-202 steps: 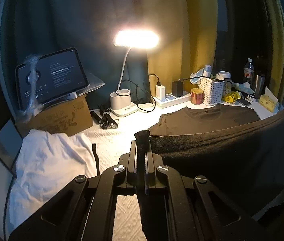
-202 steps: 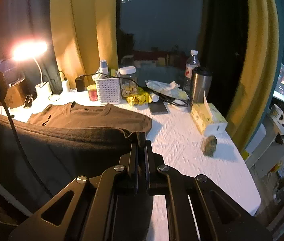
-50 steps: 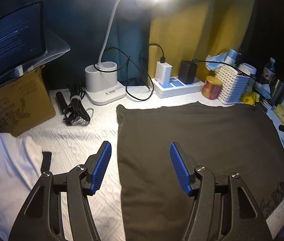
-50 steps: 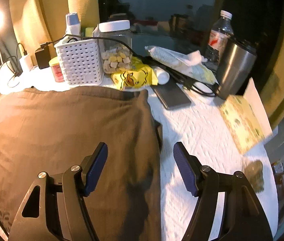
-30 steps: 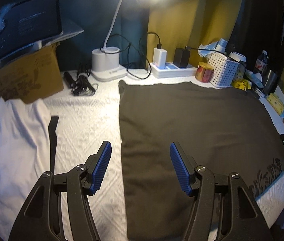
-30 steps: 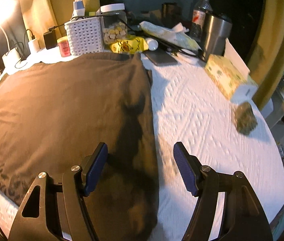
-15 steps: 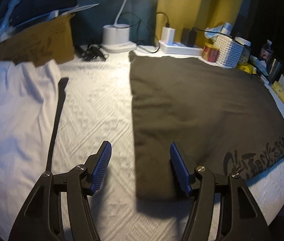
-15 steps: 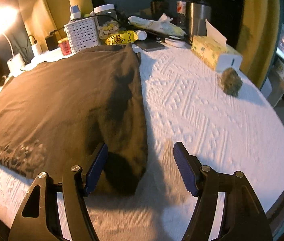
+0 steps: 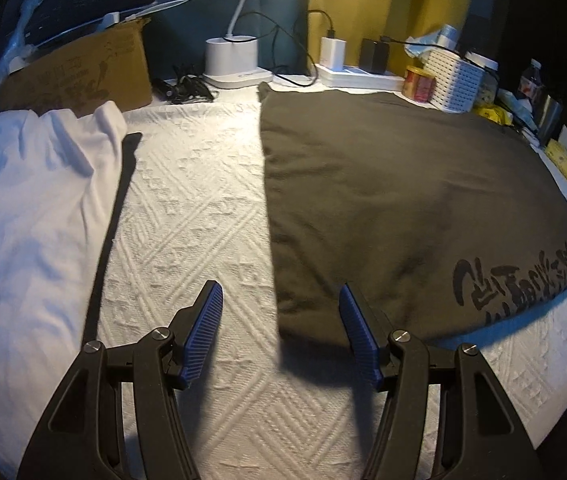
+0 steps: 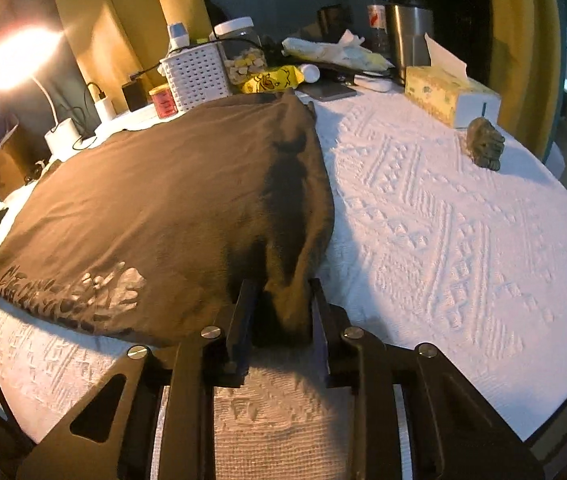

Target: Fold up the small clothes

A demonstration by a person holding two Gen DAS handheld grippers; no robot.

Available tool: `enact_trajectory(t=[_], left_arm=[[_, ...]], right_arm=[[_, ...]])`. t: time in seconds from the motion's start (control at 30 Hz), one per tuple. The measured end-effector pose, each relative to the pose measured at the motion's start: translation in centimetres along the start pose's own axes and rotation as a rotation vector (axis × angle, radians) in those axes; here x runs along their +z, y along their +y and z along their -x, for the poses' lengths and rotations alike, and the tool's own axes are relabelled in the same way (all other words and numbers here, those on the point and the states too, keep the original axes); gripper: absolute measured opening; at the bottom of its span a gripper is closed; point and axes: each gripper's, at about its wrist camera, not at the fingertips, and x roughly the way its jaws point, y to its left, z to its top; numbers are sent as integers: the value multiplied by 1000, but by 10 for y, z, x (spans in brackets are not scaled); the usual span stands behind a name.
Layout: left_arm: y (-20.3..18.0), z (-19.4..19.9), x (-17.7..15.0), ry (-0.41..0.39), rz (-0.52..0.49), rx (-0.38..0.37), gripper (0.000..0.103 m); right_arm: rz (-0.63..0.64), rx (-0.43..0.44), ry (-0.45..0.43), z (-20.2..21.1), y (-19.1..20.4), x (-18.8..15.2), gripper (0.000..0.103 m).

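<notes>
Fingers of the right gripper (image 10: 279,316) have just been closing and now pinch the near right corner of the dark shirt (image 10: 171,204), bunching the soft cloth into a ridge between the 2 pads. Fingers of the left gripper (image 9: 279,332) stand apart, ribbed blue pads facing each other, with the shirt's near left corner between them but not pressed. Both grippers tilt steeply down toward the tabletop (image 9: 187,208), which wears a white cover embossed with diamonds and zigzags. The shirt lies flat and roughly rectangular, pale lettering along its near edge. Left of it lies a crumpled white garment (image 9: 23,216). Farther back stand a perforated white basket (image 10: 197,76), a tissue box (image 10: 447,96) and a lamp base (image 9: 233,60).
</notes>
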Motion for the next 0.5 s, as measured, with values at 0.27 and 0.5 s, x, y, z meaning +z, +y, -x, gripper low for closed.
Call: enact_trajectory(t=[0.27, 0.5], left_arm=[[-20, 2, 0, -17, -63, -37, 7], [-20, 19, -6, -28, -44, -39, 6]], right_arm=[[10, 76, -11, -1, -7, 1, 14], [58, 36, -29, 8, -9, 4, 13]])
